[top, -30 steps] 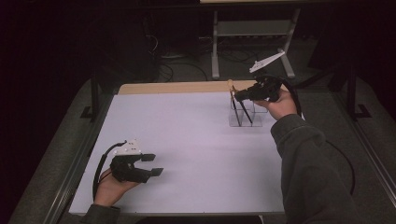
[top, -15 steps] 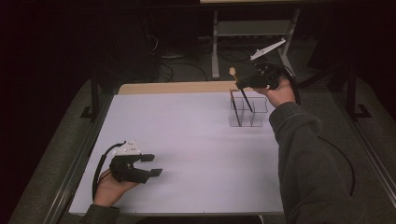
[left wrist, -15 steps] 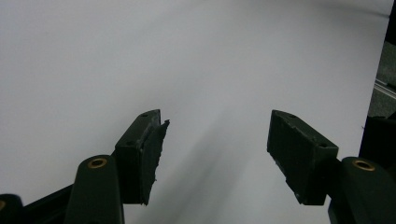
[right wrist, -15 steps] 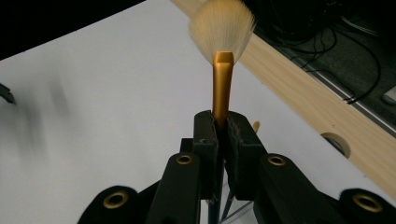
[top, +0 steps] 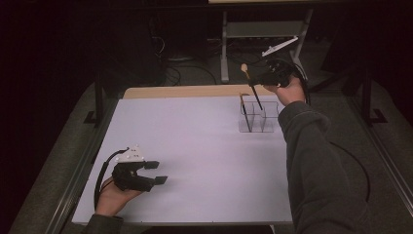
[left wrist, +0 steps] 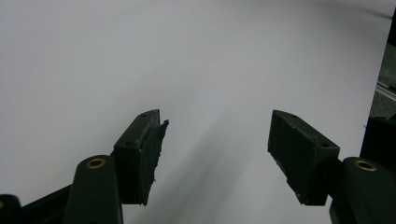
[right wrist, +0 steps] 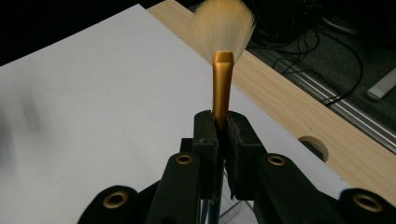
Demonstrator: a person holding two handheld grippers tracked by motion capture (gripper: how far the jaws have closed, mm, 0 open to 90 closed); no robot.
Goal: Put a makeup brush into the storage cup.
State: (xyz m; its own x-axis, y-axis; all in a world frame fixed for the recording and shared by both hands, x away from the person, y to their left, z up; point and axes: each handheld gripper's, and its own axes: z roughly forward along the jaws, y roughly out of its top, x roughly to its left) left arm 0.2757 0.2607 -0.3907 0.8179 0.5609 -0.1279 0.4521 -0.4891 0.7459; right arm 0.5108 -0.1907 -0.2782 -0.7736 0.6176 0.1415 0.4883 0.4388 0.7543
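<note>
The right gripper (top: 267,78) is held above the far right part of the table (top: 195,141), over a clear holder (top: 258,114) with compartments. Its jaws are clenched on a makeup brush (top: 251,87). In the right gripper view the pads pinch the gold ferrule of the brush (right wrist: 221,88) just below its pale fan of bristles (right wrist: 223,28), which spread out beyond the jaw tips. In the high view the brush hangs tilted, its bristle end up and to the left, its dark handle slanting down toward the holder; whether the handle's lower end is inside a compartment cannot be told. Another thin stick (top: 245,112) stands in the holder's left part.

The left gripper (top: 157,172) rests at the near left of the table, well apart from the holder, in the person's left hand (top: 114,195). Its jaws stand released and wide, with nothing between them but the white table surface (left wrist: 140,70), as the left gripper view shows.
</note>
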